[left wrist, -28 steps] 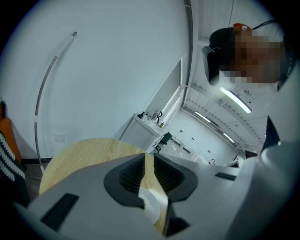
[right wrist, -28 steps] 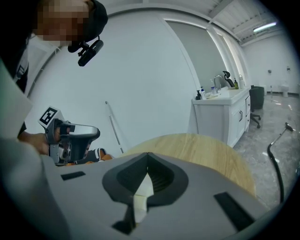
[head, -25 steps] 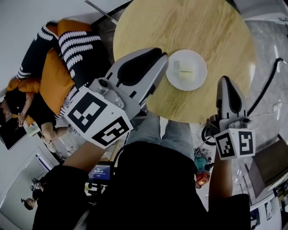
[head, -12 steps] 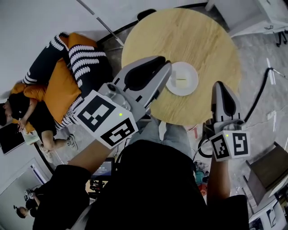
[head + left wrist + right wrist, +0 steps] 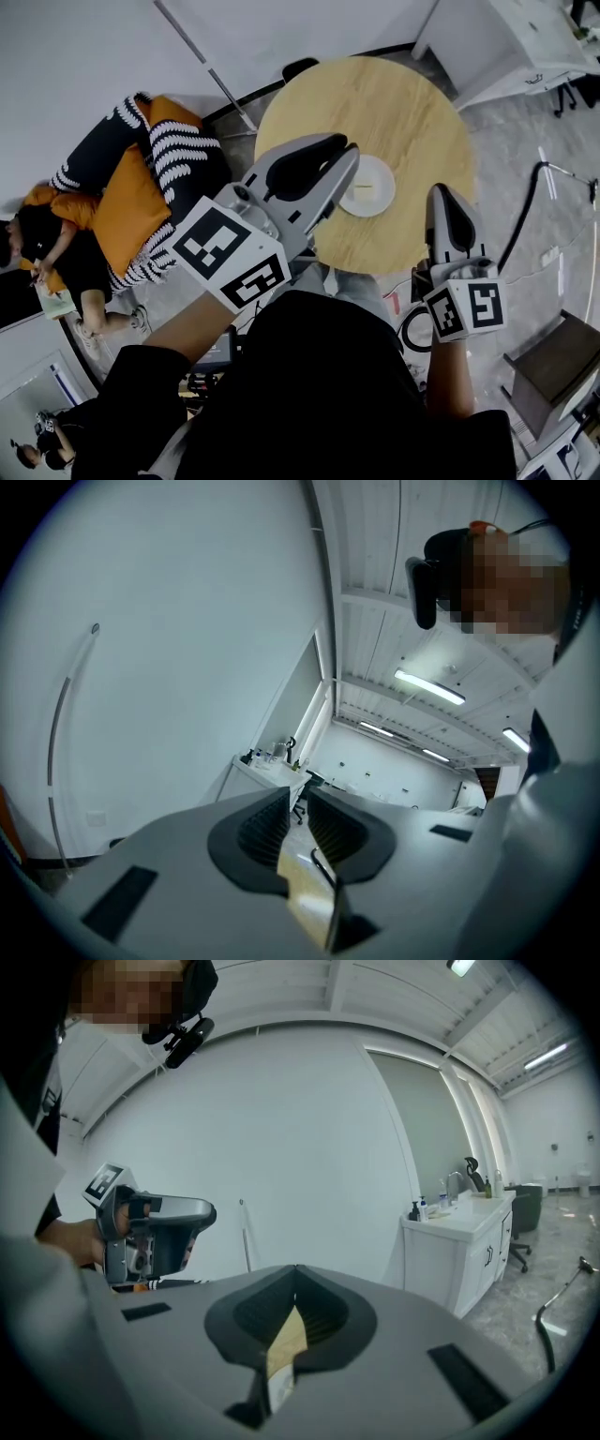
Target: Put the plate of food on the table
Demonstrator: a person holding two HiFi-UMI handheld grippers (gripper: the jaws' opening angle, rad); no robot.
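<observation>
A white plate point(image 5: 367, 187) with a pale piece of food on it rests on the round wooden table point(image 5: 394, 112), near the table's near edge. My left gripper point(image 5: 349, 150) hangs above the table's near-left edge, just left of the plate and apart from it. In the left gripper view its ribbed pads point(image 5: 273, 825) stand a narrow gap apart with nothing between them. My right gripper point(image 5: 438, 190) is shut and empty, to the right of the plate over the table's rim. Its pads point(image 5: 319, 1314) meet at the tips.
A person lies on orange and striped cushions point(image 5: 141, 178) on the floor at the left. A white cabinet point(image 5: 511, 37) stands beyond the table at the top right. A black cable point(image 5: 525, 211) runs over the floor at the right, and a chair point(image 5: 553, 361) sits lower right.
Both grippers have risen with the head camera, so the table and plate look smaller and farther below. The plate has stayed in place on the table.
</observation>
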